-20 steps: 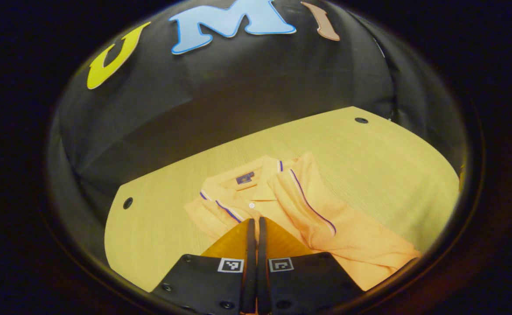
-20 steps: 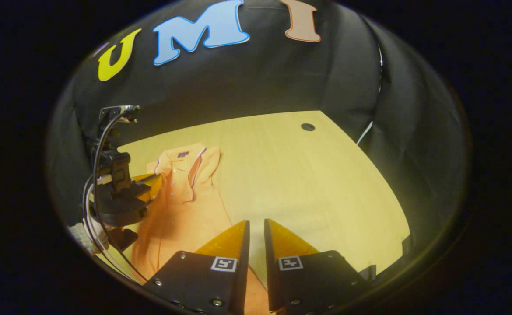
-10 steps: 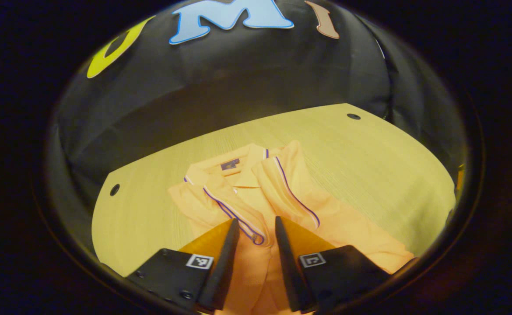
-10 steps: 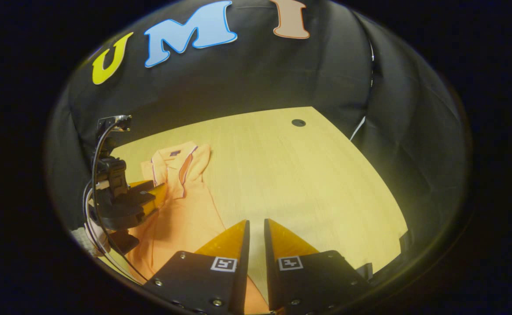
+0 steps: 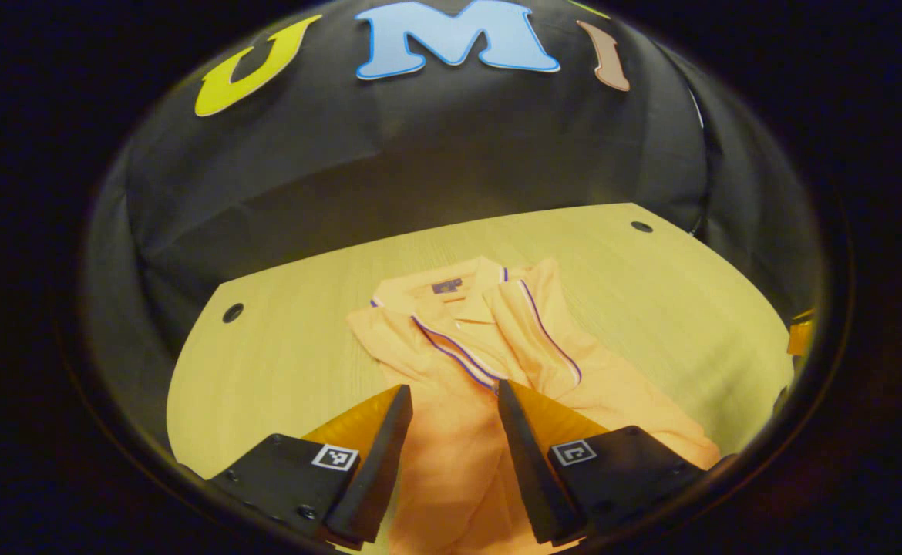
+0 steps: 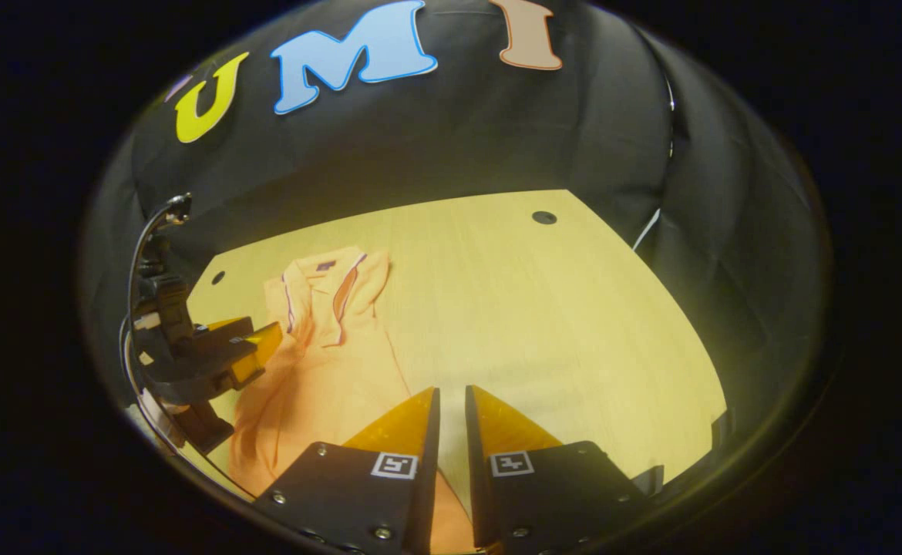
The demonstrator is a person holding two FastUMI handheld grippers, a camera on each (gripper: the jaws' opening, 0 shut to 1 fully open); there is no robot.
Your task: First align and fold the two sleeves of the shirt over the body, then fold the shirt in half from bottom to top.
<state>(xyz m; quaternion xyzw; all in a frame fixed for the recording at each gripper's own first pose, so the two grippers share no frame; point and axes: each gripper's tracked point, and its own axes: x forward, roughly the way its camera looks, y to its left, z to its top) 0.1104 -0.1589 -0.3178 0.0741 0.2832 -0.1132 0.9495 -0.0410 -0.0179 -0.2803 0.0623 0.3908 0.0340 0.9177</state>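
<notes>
so both sleeves look folded over the shirt, which lies on the table under and ahead of the left gripper, jaws wide w/ nothing between. bottom-to-top fold prob still left. right gripper jaws narrow, a slim gap; hem just below them. right gripper view adds the left gripper from outside, hovering at the shirt's edge.

No legible text. Shirt has a small purple neck label, too small to read. Left gripper and right gripper bodies carry square black-and-white coded markers, no characters
</notes>
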